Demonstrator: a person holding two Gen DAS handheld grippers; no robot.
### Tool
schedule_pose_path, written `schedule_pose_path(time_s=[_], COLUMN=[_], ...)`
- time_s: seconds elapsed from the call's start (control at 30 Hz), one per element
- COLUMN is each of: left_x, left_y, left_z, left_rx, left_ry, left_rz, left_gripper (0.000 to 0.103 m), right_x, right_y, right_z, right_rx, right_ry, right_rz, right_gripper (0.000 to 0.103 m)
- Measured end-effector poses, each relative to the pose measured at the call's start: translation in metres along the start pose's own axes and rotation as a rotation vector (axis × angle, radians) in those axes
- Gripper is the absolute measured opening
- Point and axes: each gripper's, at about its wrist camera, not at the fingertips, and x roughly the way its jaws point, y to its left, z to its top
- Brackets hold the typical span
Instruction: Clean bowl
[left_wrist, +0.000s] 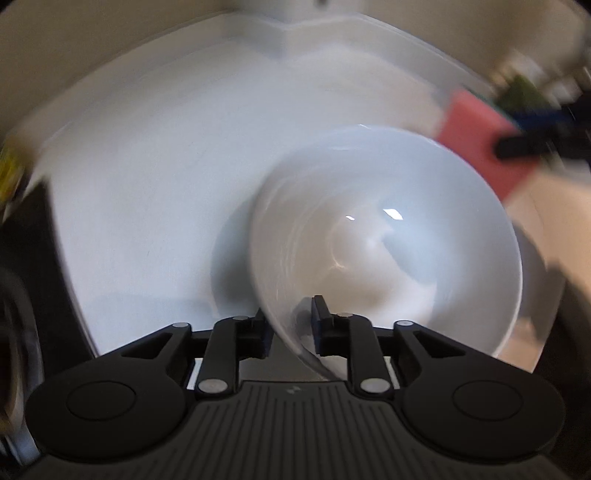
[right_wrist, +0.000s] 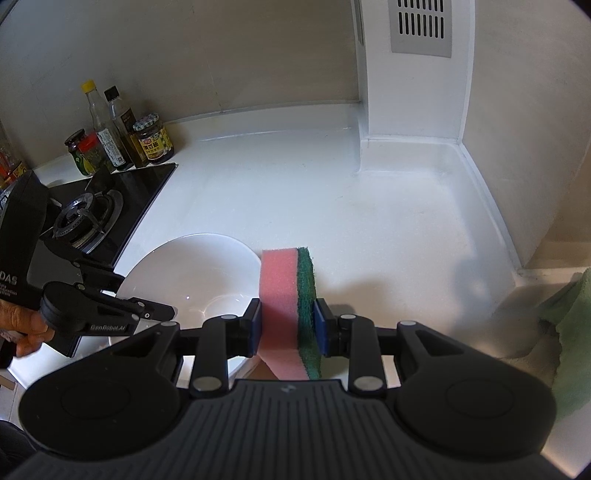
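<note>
A white bowl (left_wrist: 388, 236) is held tilted by its near rim in my left gripper (left_wrist: 290, 326), one finger outside the wall and one inside. The bowl also shows in the right wrist view (right_wrist: 192, 273), low at the left, above the white counter. My right gripper (right_wrist: 288, 326) is shut on a pink and green sponge (right_wrist: 286, 306), held upright just right of the bowl's rim. The sponge (left_wrist: 476, 142) shows blurred at the bowl's far right rim in the left wrist view, with the right gripper's fingers (left_wrist: 517, 146) on it.
A gas hob (right_wrist: 99, 214) lies at the left on the white counter (right_wrist: 332, 199), with several sauce bottles and jars (right_wrist: 122, 136) behind it. A white boxed column (right_wrist: 413, 74) rises at the back. A green cloth (right_wrist: 576, 332) hangs at the right edge.
</note>
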Motion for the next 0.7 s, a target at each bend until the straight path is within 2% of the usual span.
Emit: schedule_pose_path(time_s=[0.1,0.2,0.27,0.37,0.43,0.47,0.6,0.7], left_x=[0.003,-0.002,-0.012,-0.025,-0.022,-0.020,-0.018,-0.016], left_y=[0.008,0.012,0.016,0.024,0.041,0.050,0.054,0.050], left_z=[0.010,0.015,0.014,0.001,-0.005,-0.007,-0.012,-0.003], left_rx=[0.058,0.013,-0.136,-0.351,-0.384,-0.391,-0.311,-0.152], left_ry=[0.003,-0.021,-0.038,-0.079,-0.092,-0.096,-0.077,-0.065], left_rz=[-0.042,0.009,0.047,0.023,0.012,0.007,0.020,0.017], left_gripper=[0.030,0.023,0.023,0.022,0.013,0.012,0.009,0.007], right_x=[0.003,0.006,0.007,0.006,0.003,0.002,0.000,0.003], right_y=[-0.001,-0.003,-0.004,-0.003,-0.002,-0.002,-0.001,-0.005], right_z=[0.005,0.009,0.010,0.007,0.005,0.004,0.006,0.010], right_rx=[-0.014,0.000,0.015,0.033,0.041,0.046,0.041,0.044], right_ry=[0.000,-0.004,-0.006,-0.011,-0.005,0.003,0.048,0.068], right_rz=[0.001,0.011,0.020,0.023,0.021,0.023,0.040,0.067], right_gripper=[0.025,0.025,0.025,0.025,0.025,0.025,0.025,0.025])
